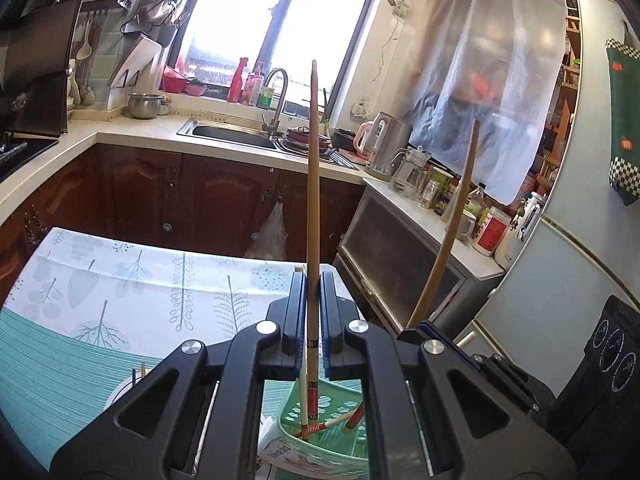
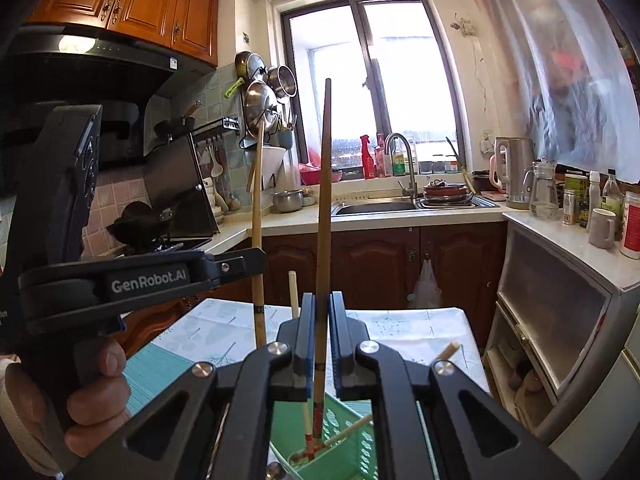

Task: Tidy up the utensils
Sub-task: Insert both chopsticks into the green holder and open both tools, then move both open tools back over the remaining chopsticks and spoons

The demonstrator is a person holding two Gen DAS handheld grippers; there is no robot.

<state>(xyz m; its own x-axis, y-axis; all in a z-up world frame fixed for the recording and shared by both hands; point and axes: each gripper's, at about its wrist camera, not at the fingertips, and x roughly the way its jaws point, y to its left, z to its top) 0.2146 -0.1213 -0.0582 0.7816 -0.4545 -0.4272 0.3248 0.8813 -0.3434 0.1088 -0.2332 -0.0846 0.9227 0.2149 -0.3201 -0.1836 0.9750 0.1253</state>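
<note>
Left gripper [image 1: 311,312] and right gripper [image 2: 321,330], jaws each clamped on 1 upright chopstick [image 1: 313,184] [image 2: 324,208], poised above green basket [image 1: 340,436] near table [image 1: 120,280] edge for sorting.

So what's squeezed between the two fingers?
A chopstick stands upright, pinched in the left gripper; the left wrist view shows it.

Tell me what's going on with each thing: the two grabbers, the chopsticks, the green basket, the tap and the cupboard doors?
left gripper: shut on a chopstick, held upright.
right gripper: shut on another chopstick, held upright.
left chopstick: clamped, tip up.
right chopstick: clamped, tip up.
green basket: below the grippers, with more chopsticks lying in it.
tap: no water seen running.
cupboard doors: closed.
</note>
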